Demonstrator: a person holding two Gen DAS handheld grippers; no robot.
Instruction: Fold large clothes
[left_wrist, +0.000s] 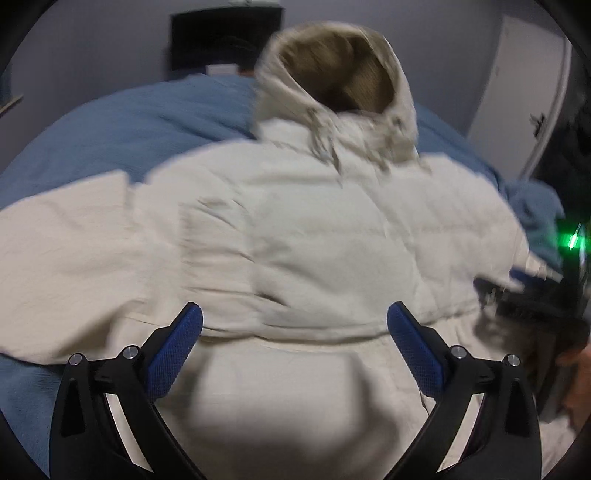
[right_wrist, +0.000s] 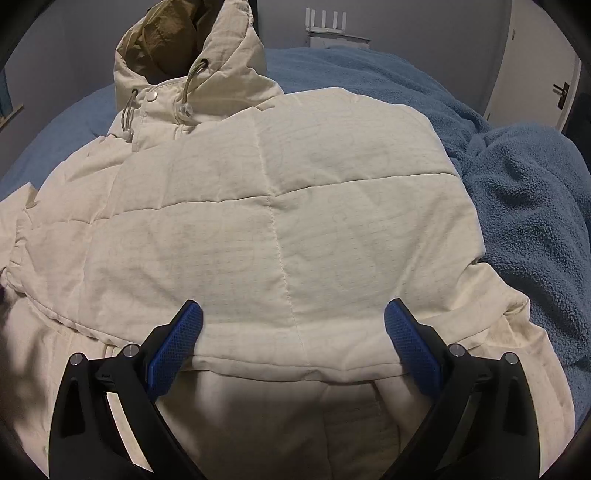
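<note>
Both tongs, left tongs (left_wrist: 294, 320) and right tongs (right_wrist: 293, 319), gape wide and empty just above the cream quilted hooded jacket (right_wrist: 258, 206) spread on the blue fleece-covered bed (right_wrist: 517, 177).

- The cream jacket (right_wrist: 280, 206) below me is matt quilted cloth, its hood (right_wrist: 173, 40) lined in tan fabric
- The blue blanket (right_wrist: 524, 192) is fuzzy fleece
- My fingers' pads (right_wrist: 173, 354) are dimpled blue rubber on matt black plastic, with shiny metal pins
</note>
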